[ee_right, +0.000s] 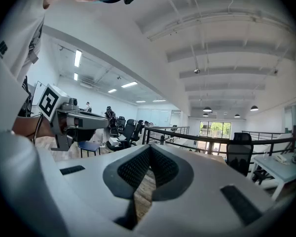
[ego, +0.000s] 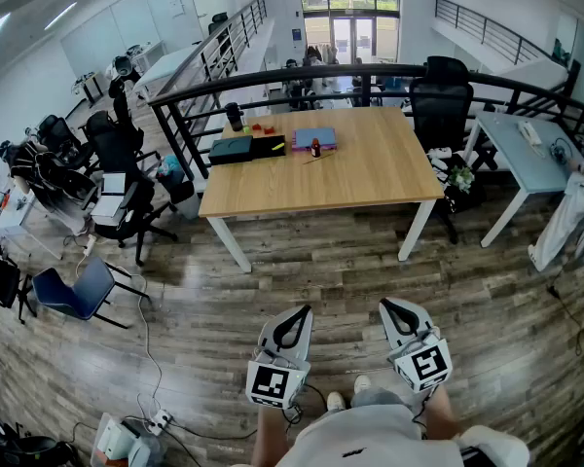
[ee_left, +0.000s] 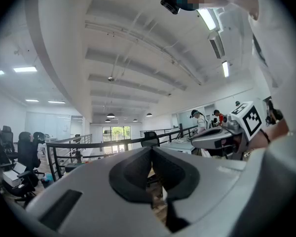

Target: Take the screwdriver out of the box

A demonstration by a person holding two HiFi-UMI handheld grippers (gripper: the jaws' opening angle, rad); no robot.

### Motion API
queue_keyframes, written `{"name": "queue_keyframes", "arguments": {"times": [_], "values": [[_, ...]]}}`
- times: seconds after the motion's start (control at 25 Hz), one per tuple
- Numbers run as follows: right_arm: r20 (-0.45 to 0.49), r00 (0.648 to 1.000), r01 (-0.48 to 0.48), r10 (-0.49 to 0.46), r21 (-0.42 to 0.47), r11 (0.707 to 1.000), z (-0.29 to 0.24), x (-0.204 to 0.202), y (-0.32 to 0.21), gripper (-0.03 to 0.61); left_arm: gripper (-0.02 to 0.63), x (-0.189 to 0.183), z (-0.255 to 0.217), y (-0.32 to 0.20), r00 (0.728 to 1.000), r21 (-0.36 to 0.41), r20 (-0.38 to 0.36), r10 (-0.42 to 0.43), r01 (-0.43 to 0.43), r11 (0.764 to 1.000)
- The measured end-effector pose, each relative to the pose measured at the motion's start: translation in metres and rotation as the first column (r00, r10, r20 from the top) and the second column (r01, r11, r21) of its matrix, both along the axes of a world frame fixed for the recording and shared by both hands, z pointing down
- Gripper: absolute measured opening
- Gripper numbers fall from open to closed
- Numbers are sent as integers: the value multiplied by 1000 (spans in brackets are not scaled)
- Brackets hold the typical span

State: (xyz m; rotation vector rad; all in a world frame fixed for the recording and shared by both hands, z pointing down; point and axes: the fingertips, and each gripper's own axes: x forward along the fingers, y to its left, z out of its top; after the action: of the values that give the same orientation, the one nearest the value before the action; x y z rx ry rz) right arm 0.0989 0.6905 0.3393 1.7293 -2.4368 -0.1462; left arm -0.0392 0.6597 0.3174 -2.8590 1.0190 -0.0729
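A dark box (ego: pixel 245 149) lies open on the far left part of a wooden table (ego: pixel 370 178), well ahead of me. A small yellowish item shows inside it; I cannot make out the screwdriver. My left gripper (ego: pixel 299 312) and right gripper (ego: pixel 391 305) are held side by side close to my body, over the floor and short of the table. Both point level toward it. In the left gripper view the jaws (ee_left: pixel 151 152) meet at the tips with nothing between them. In the right gripper view the jaws (ee_right: pixel 150 149) are also shut and empty.
A purple pad (ego: pixel 314 139), a small red-topped bottle (ego: pixel 315 149) and a dark cup (ego: pixel 235 117) are also on the table. Behind it runs a black railing (ego: pixel 273 78). Office chairs (ego: pixel 117 212) stand at the left and a light blue desk (ego: pixel 526 154) at the right. Cables and a power strip (ego: pixel 158 419) lie on the floor.
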Motion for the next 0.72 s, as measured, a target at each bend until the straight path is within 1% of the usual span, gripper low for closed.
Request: {"name": "queue_keyframes", "arguments": {"times": [0.16, 0.4, 0.56, 0.72], "values": [[21, 1000, 1, -1, 22, 1000, 0, -3, 5, -6, 12, -3, 10, 7, 1000, -14, 2, -5, 5, 1000], [27, 1000, 4, -4, 14, 1000, 8, -3, -9, -6, 12, 1, 19, -8, 1000, -24, 0, 1, -1, 1000], [32, 999, 10, -11, 10, 1000, 16, 2, -34, -6, 12, 7, 24, -34, 1000, -30, -10, -4, 3, 1000], [38, 999, 23, -24, 9, 1000, 20, 16, -74, -6, 12, 22, 28, -72, 1000, -24, 12, -6, 7, 1000]]}}
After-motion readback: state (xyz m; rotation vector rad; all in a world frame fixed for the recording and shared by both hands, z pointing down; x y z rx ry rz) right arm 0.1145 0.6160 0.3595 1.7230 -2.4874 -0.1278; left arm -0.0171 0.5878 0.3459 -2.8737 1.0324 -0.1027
